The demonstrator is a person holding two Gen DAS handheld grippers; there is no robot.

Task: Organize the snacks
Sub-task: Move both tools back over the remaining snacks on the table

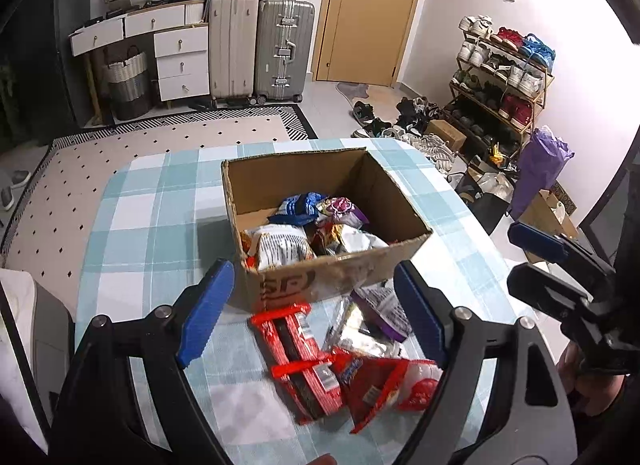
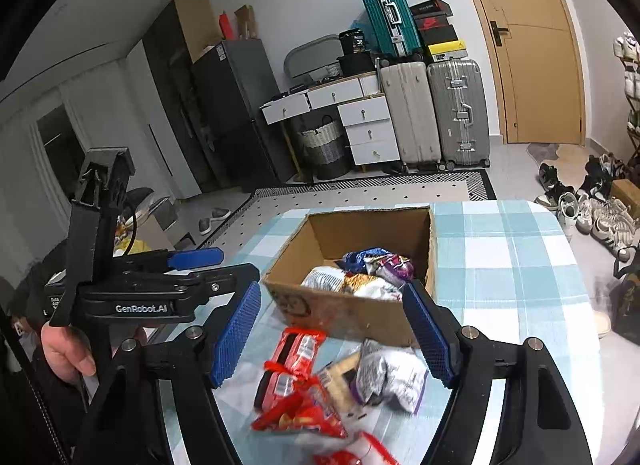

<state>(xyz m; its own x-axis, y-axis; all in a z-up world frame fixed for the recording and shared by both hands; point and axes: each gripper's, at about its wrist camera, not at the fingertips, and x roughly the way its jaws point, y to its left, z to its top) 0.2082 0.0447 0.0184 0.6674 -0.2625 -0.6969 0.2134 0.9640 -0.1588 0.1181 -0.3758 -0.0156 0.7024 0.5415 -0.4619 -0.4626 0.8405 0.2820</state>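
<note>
Two open, empty grippers, left point(image 1: 314, 313) and right point(image 2: 332, 335), hover over our table point(image 1: 160, 225); beyond, a cardboard box point(image 1: 320, 281) part-filled; nearest, loose snack packets point(image 1: 304, 361)—light, crinkly, slippery; we judge their sealed edges the best hold.

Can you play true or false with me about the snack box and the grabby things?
1. The cardboard box already has snack bags inside. True.
2. Both sets of jaws are shut tight on snacks. False: the left gripper and the right gripper both have their jaws wide open and hold nothing.
3. A red snack packet lies on the checked tablecloth in front of the box. True.
4. The box has a lid closed over it. False: it is open on top, with the bags showing.
5. A purple and white bag lies outside the box. True.
</note>
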